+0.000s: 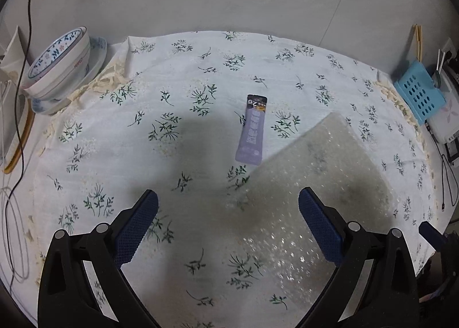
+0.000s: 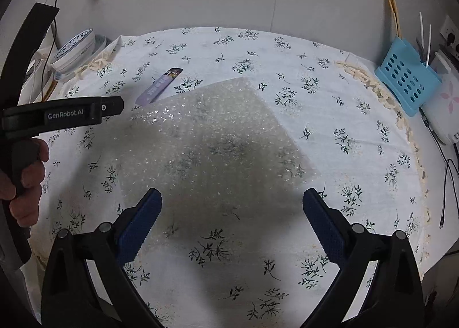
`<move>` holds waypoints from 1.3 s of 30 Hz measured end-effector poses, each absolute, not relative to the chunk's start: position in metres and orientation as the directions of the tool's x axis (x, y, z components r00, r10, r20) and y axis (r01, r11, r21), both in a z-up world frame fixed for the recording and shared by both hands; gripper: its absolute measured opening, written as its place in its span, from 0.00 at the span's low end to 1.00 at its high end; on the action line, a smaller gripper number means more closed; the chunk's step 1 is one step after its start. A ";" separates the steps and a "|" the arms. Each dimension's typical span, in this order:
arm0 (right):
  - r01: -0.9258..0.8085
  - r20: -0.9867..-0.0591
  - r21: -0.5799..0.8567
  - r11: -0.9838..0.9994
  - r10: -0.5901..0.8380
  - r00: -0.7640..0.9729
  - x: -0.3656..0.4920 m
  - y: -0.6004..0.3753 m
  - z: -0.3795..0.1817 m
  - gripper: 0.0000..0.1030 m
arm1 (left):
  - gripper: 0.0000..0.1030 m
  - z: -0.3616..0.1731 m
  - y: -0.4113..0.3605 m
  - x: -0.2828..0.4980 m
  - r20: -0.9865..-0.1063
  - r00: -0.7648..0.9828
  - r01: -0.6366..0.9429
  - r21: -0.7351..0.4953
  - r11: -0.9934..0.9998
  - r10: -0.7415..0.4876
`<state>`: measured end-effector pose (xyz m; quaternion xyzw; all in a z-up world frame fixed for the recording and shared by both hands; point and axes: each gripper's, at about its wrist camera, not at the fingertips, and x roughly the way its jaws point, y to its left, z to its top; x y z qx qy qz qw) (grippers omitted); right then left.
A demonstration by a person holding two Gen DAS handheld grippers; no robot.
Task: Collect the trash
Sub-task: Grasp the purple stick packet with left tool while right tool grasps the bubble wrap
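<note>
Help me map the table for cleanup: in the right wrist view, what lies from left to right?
Bowls → purple sachet → bubble wrap → blue basket.

Glossy bubble wrap [image 2: 206, 138] on matt, probably cotton tablecloth [image 2: 330, 93]; shiny foil sachet [image 1: 252, 130].
</note>
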<state>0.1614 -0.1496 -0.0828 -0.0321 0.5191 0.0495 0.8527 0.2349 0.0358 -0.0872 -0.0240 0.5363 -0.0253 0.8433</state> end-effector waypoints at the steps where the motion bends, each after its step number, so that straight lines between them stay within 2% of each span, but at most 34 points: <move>1: -0.110 -0.890 0.002 0.994 0.052 0.452 0.164 -0.148 -0.086 0.92 | 0.93 -0.091 0.038 0.241 -0.905 0.421 0.016 -0.065 0.998 -0.066; 9: -0.079 -0.915 0.023 0.997 0.053 0.399 0.185 -0.131 -0.109 0.92 | 0.91 -0.119 0.050 0.291 -0.918 0.392 0.035 -0.052 0.998 -0.061; 16: -0.066 -0.930 0.045 0.997 0.066 0.362 0.210 -0.115 -0.118 0.92 | 0.86 -0.123 0.022 0.318 -0.918 0.385 0.116 -0.049 0.992 -0.091; 23: -0.072 -0.962 0.061 0.996 0.078 0.261 0.221 -0.102 -0.142 0.92 | 0.73 -0.140 -0.003 0.330 -0.929 0.367 0.168 0.029 0.985 -0.035; 25: -0.070 -0.964 0.050 0.996 0.067 0.256 0.221 -0.100 -0.144 0.92 | 0.63 -0.138 -0.004 0.331 -0.926 0.375 0.168 0.035 0.985 -0.032; 27: -0.064 -0.967 0.039 0.997 0.054 0.250 0.222 -0.099 -0.145 0.91 | 0.47 -0.137 -0.005 0.332 -0.925 0.378 0.180 0.040 0.983 -0.032; 28: -0.059 -0.968 0.030 0.998 0.044 0.247 0.222 -0.098 -0.145 0.90 | 0.46 -0.136 -0.006 0.332 -0.925 0.378 0.188 0.046 0.981 -0.029; 31: -0.037 -0.969 0.010 0.999 0.019 0.245 0.223 -0.099 -0.143 0.81 | 0.33 -0.135 -0.004 0.334 -0.928 0.373 0.190 0.054 0.980 -0.022; 33: -0.024 -0.969 0.005 1.000 0.011 0.245 0.223 -0.103 -0.141 0.74 | 0.17 -0.134 -0.003 0.338 -0.928 0.373 0.181 0.063 0.982 -0.009; 39: 0.002 -0.968 0.015 1.000 0.014 0.249 0.222 -0.114 -0.136 0.48 | 0.11 -0.134 0.001 0.340 -0.924 0.382 0.198 0.077 0.977 -0.005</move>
